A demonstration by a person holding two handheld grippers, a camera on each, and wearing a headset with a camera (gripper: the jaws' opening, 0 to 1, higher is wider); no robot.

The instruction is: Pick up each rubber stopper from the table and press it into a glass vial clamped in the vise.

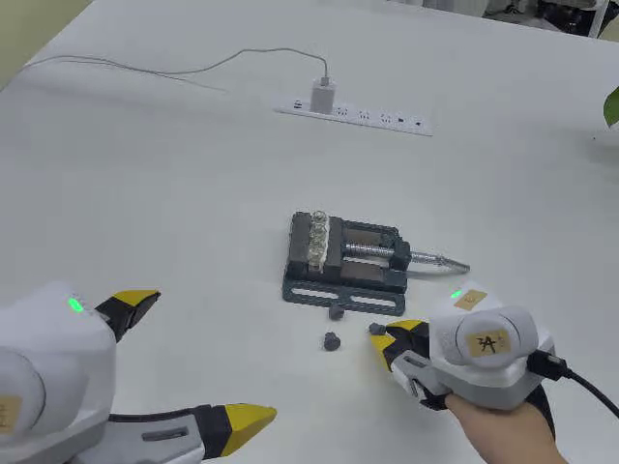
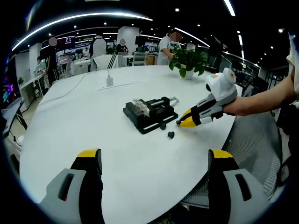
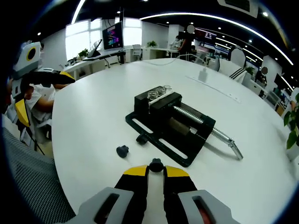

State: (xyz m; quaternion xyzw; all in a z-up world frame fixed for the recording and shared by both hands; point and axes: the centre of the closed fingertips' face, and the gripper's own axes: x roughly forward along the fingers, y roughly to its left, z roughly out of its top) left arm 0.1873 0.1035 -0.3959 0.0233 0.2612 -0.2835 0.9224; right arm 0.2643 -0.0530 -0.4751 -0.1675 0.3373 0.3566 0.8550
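Observation:
A black vise [image 1: 360,259] stands mid-table with several glass vials [image 1: 315,235] clamped in its jaws. Three dark rubber stoppers show: one [image 1: 336,311] against the vise base, one [image 1: 332,340] loose on the table, and one [image 1: 376,330] at the tips of my right gripper [image 1: 387,340]. In the right gripper view the right gripper [image 3: 156,171] is shut on that stopper [image 3: 156,164], low at the table, in front of the vise [image 3: 170,123] and vials [image 3: 159,92]. My left gripper [image 1: 191,360] hangs open and empty at the near left, well away from the vise [image 2: 150,112].
A white power strip [image 1: 353,113] with a plugged charger and cable lies at the far side. A plant leaf [image 1: 610,104] pokes in at the right edge. The vise's screw handle [image 1: 440,260] sticks out to the right. Bare white table lies to the left.

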